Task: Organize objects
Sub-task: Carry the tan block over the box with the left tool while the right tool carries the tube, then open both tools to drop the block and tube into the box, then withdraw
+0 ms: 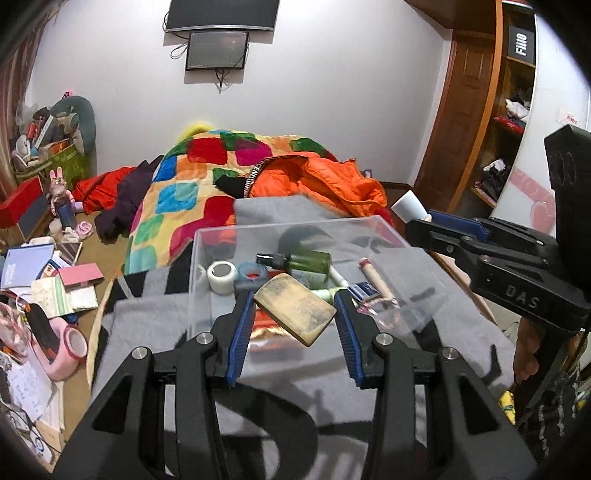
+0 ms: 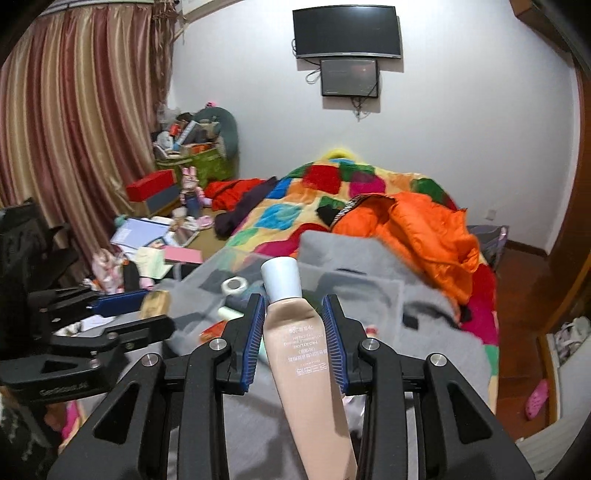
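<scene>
Aloft: left gripper (image 1: 294, 302), right gripper (image 2: 294, 306).

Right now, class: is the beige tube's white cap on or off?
On. The white cap sits over the end of the beige tube, which the right gripper clamps.

A patchwork quilt (image 2: 295, 218) and orange jacket (image 2: 417, 225) cover the bed below two wall screens (image 2: 347, 33).
</scene>
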Demonstrator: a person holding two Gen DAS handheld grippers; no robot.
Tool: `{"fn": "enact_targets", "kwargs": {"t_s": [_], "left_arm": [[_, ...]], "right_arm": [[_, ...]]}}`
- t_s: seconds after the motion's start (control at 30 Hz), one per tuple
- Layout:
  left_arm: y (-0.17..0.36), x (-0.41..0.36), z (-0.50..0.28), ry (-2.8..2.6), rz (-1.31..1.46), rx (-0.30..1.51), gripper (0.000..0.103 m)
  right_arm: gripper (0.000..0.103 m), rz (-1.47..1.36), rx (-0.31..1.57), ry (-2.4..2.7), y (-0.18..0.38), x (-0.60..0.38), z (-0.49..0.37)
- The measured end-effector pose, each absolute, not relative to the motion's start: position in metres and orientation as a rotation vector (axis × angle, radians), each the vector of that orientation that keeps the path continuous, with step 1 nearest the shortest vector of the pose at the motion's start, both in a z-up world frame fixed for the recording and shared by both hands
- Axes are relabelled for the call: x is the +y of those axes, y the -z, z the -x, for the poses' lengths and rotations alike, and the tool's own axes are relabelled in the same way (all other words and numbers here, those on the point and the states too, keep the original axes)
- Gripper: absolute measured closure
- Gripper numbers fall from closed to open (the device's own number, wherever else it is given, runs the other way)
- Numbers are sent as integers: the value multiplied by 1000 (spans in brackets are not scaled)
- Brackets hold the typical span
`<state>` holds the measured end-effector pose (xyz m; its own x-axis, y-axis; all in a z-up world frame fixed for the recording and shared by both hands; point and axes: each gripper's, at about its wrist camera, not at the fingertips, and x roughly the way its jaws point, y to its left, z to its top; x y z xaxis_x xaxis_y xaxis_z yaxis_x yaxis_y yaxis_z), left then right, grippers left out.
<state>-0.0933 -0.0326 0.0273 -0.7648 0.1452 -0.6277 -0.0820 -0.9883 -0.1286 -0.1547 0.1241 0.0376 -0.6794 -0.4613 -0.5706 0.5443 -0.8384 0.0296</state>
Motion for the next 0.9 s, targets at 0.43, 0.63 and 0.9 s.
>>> {"fn": "enact_targets", "kwargs": {"t_s": [0.43,0.63,0.9], "left_arm": [[10,-48,137,-2819,1196,-150,59],[18,-57,141,-2801,1223,-187,60],[12,-58,130,-2817,1183,-200,55]], "right_arm": [[73,-894,454,2387,10,64,193],[73,-951,466,2316,24,53,197],[67,-942,447,2293,19,60,183]]}}
